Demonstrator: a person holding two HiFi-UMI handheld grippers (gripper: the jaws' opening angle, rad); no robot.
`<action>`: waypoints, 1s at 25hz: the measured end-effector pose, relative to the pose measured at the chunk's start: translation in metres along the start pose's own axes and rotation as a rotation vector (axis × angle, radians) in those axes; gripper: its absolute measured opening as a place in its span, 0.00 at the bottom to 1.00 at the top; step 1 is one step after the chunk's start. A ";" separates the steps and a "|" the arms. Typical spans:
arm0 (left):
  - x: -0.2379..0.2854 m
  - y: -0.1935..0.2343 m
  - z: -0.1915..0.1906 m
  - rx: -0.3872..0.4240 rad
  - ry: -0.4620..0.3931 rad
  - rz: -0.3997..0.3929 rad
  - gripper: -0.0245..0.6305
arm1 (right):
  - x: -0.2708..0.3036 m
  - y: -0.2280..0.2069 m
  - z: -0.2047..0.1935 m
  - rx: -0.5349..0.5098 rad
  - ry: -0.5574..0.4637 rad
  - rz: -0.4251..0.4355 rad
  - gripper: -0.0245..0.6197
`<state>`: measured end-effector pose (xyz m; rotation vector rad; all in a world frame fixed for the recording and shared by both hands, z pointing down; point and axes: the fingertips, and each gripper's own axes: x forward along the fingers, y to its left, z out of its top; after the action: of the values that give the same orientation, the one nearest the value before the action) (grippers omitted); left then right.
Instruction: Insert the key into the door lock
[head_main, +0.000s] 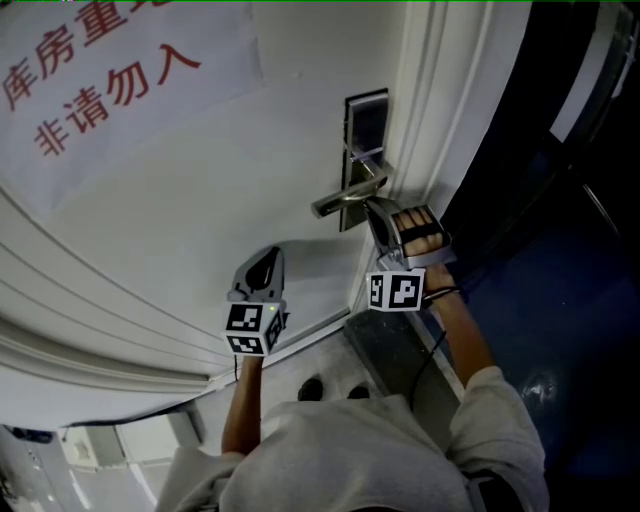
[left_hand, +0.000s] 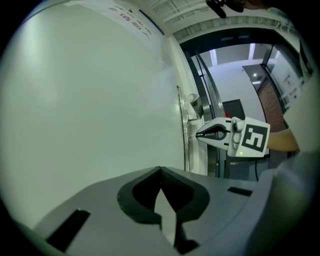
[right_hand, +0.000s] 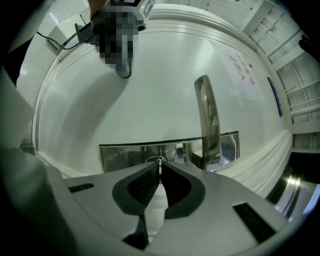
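Note:
A steel lock plate (head_main: 366, 125) with a lever handle (head_main: 345, 201) is fixed to the white door (head_main: 220, 190). My right gripper (head_main: 376, 208) points at the plate just below the handle. It is shut on a thin metal key (right_hand: 160, 164), whose tip sits at the keyhole (right_hand: 157, 160) in the plate (right_hand: 125, 155). In the left gripper view the key (left_hand: 192, 134) touches the plate edge (left_hand: 186, 127) ahead of the right gripper (left_hand: 199, 135). My left gripper (head_main: 274, 252) faces bare door to the left of the handle, shut and holding nothing.
A paper sign with red characters (head_main: 100, 90) hangs on the door at upper left. The door frame (head_main: 450, 110) runs beside the lock, with a dark glass wall (head_main: 560, 220) to the right. The lever handle (right_hand: 209, 120) juts out just right of the key.

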<state>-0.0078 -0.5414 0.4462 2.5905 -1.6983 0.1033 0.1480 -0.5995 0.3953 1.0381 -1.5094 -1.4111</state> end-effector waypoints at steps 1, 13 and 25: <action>0.000 0.000 -0.001 0.001 0.002 -0.001 0.06 | 0.001 0.000 0.000 -0.008 0.004 0.000 0.08; -0.003 0.006 0.002 0.016 0.003 0.005 0.06 | 0.015 0.000 0.002 -0.035 0.020 0.010 0.09; -0.004 -0.004 0.006 0.027 -0.004 -0.020 0.06 | 0.012 0.022 0.002 -0.016 -0.005 0.144 0.32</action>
<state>-0.0051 -0.5367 0.4405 2.6279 -1.6840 0.1209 0.1407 -0.6092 0.4175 0.8981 -1.5428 -1.3240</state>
